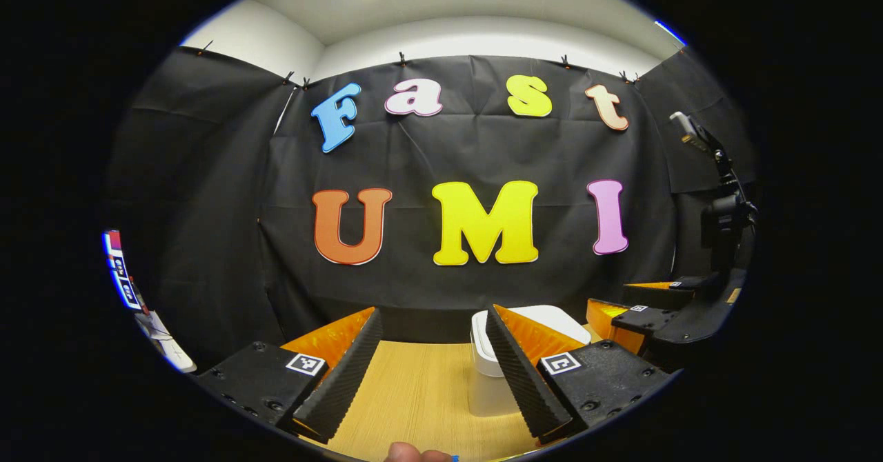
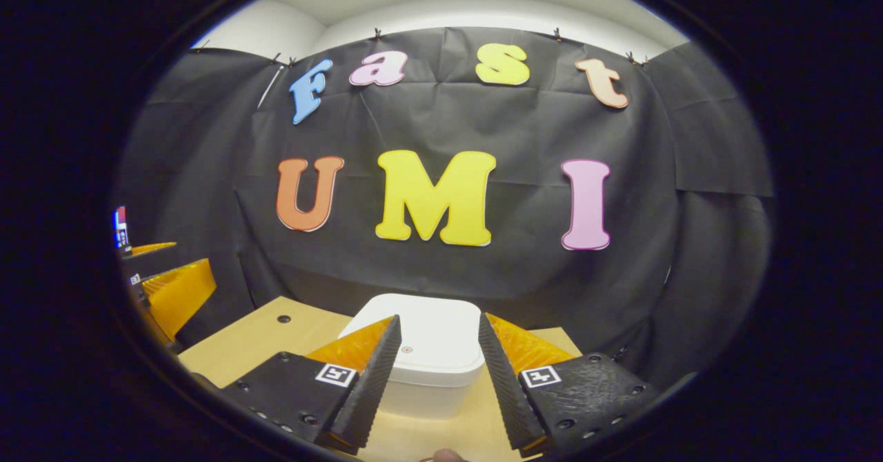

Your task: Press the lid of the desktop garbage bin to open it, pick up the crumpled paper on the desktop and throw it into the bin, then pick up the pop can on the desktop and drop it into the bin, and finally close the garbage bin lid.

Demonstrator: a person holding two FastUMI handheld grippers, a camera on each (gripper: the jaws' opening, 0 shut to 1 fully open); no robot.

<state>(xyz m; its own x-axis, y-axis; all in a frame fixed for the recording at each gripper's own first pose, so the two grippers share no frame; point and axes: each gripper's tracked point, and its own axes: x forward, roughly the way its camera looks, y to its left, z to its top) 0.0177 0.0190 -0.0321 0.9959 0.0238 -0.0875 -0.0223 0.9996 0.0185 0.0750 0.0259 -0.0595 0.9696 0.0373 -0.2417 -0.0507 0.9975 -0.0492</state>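
Meanwhile both grippers' jaws gape apart above bare desktop [image 1: 421, 393], the right gripper [image 2: 433, 379] facing the lidded bin [image 2: 424, 352].

White bin [image 2: 431, 362] upright on wooden desktop [image 2: 276, 341], lid [image 2: 428, 334] closed.

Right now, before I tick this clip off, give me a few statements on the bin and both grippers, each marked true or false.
1. The bin has its lid shut. True.
2. The right gripper is clamped on the bin. False: its jaws stand open, with the bin beyond them.
3. The left gripper holds crumpled paper. False: its jaws are open with nothing between them.
4. The bin stands on a wooden table. True.
5. In the left gripper view, the other gripper shows off to the right. True.
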